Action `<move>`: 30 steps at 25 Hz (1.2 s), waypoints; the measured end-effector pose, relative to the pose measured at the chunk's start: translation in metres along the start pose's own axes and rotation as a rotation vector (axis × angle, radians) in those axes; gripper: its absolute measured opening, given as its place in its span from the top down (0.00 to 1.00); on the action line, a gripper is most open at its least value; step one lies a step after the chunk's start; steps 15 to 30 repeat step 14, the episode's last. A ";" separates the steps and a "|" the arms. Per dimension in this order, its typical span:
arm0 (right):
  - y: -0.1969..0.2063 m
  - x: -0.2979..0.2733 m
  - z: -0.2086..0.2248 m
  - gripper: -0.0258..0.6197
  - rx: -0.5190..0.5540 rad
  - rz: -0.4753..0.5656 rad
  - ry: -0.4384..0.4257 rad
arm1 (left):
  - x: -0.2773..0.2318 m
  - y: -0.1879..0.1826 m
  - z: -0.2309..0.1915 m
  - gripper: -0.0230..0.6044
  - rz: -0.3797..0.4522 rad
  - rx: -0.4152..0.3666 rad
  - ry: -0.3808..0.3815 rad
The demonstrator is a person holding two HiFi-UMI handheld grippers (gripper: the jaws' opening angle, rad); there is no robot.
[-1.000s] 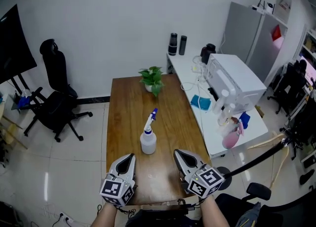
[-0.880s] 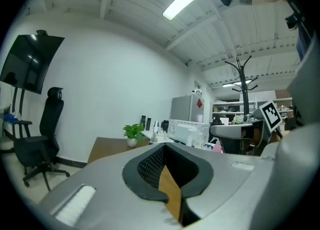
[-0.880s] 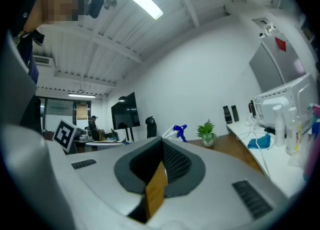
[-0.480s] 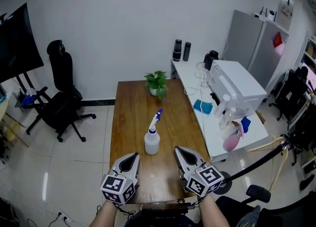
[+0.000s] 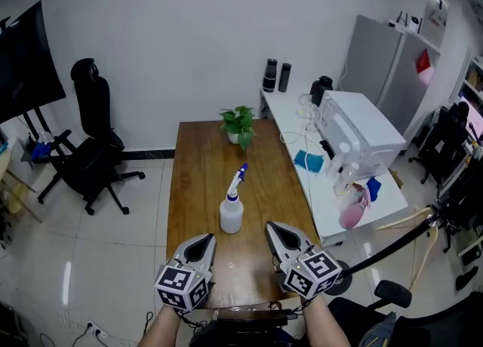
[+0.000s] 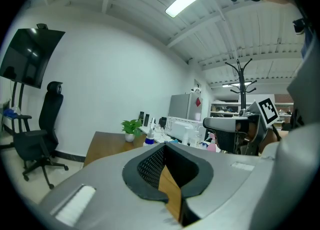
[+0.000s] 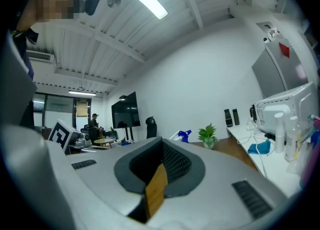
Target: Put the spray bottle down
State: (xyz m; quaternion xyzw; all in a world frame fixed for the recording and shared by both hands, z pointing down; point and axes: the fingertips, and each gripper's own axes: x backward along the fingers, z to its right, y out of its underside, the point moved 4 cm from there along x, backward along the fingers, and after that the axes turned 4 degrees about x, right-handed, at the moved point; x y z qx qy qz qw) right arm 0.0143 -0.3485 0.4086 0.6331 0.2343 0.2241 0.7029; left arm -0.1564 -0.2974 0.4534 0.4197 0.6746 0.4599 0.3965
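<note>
Spray bottle [image 5: 231,213] mid-table [image 5: 192,179], left hand-held gripper [image 5: 201,242], right hand-held gripper [image 5: 273,231] at near edge

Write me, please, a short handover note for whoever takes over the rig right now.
Left gripper: shut, empty, over the near end of the wooden table.
Right gripper: shut, empty, alongside it.
Spray bottle: upright on the table, ahead of both grippers and clear of them; potted plant at the far end.
Done: the bottle is down and released.
Left: nothing more on this job, as far as the views show.
</note>
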 end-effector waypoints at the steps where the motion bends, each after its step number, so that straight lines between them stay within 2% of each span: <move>1: 0.000 0.001 0.001 0.95 -0.001 -0.001 0.002 | 0.000 0.002 0.000 0.95 -0.003 0.004 0.001; 14: 0.000 0.000 0.003 0.95 -0.007 -0.004 0.018 | -0.003 0.013 0.006 0.95 -0.023 0.041 0.015; 30: 0.000 0.000 0.003 0.95 -0.007 -0.004 0.018 | -0.003 0.013 0.006 0.95 -0.023 0.041 0.015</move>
